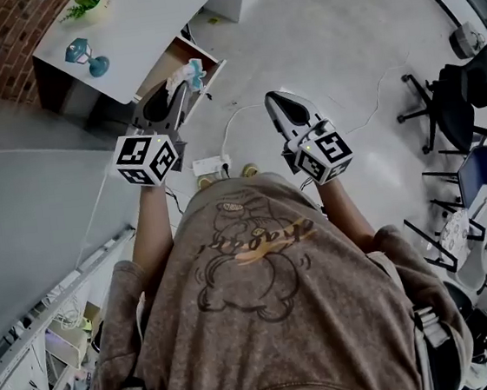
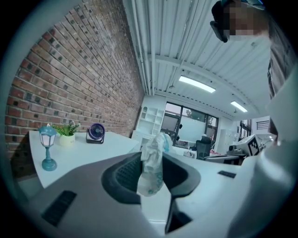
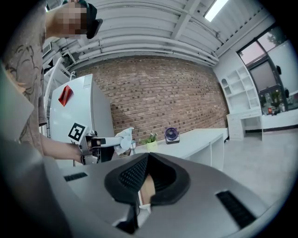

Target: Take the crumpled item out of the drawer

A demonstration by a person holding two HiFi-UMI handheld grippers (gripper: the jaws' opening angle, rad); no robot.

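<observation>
The crumpled white-and-teal item point(image 1: 192, 69) is pinched in my left gripper point(image 1: 185, 81), held in the air just in front of the open drawer point(image 1: 201, 53) of the white desk point(image 1: 145, 22). In the left gripper view the item point(image 2: 151, 162) sticks up between the dark pads of the left gripper point(image 2: 151, 160), which is shut on it. My right gripper point(image 1: 274, 99) hangs over the floor to the right, jaws together and holding nothing. From the right gripper view, past the right gripper point(image 3: 146, 158), the left gripper point(image 3: 118, 141) and the item point(image 3: 125, 137) show at left.
A teal lamp point(image 1: 88, 57), a potted plant point(image 1: 86, 2) and a small fan point(image 2: 96, 133) stand on the desk. A power strip point(image 1: 209, 165) with cables lies on the floor by my feet. Office chairs point(image 1: 444, 114) stand at right. A brick wall point(image 2: 70, 69) runs behind the desk.
</observation>
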